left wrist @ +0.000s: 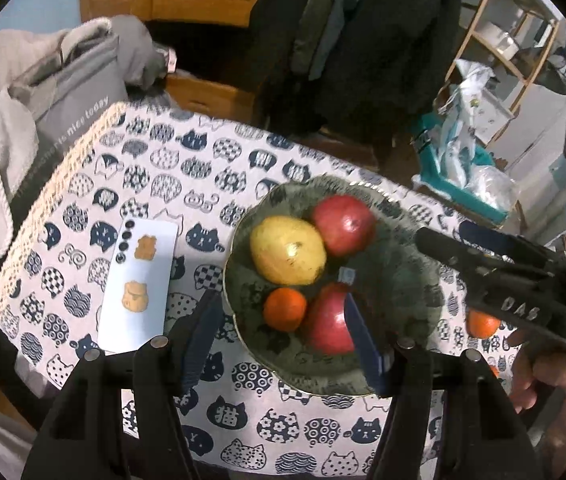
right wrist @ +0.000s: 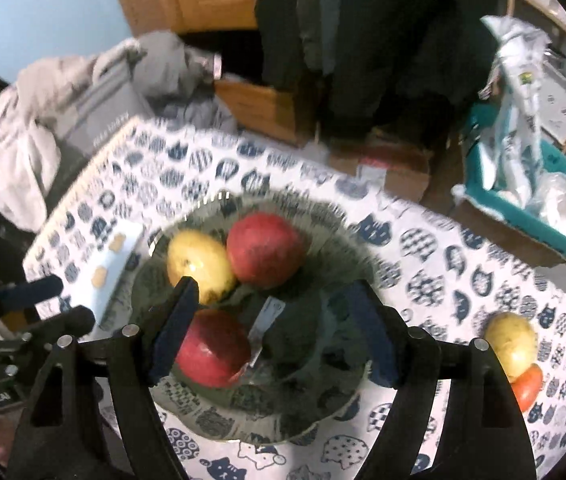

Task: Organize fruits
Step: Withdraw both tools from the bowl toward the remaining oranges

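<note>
Cat-print tablecloth (left wrist: 155, 184); both jaws gape, seemingly empty, over plate (left wrist: 399, 280).

Crowded plate, open cloth to the left

Fruit fills the plate's (left wrist: 403, 280) left half; its right half lies bare. A card (left wrist: 139, 284) sits just beside its left rim, with bare worktop (left wrist: 155, 160) behind.

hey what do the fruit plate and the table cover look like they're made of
The plate looks like glazed ceramic or glass: dark green, with a thin gold scalloped rim and a slight sheen, though I can't tell which. The table cover looks like matte woven cotton or linen, printed with navy cat faces and folding softly over the edge.
</note>
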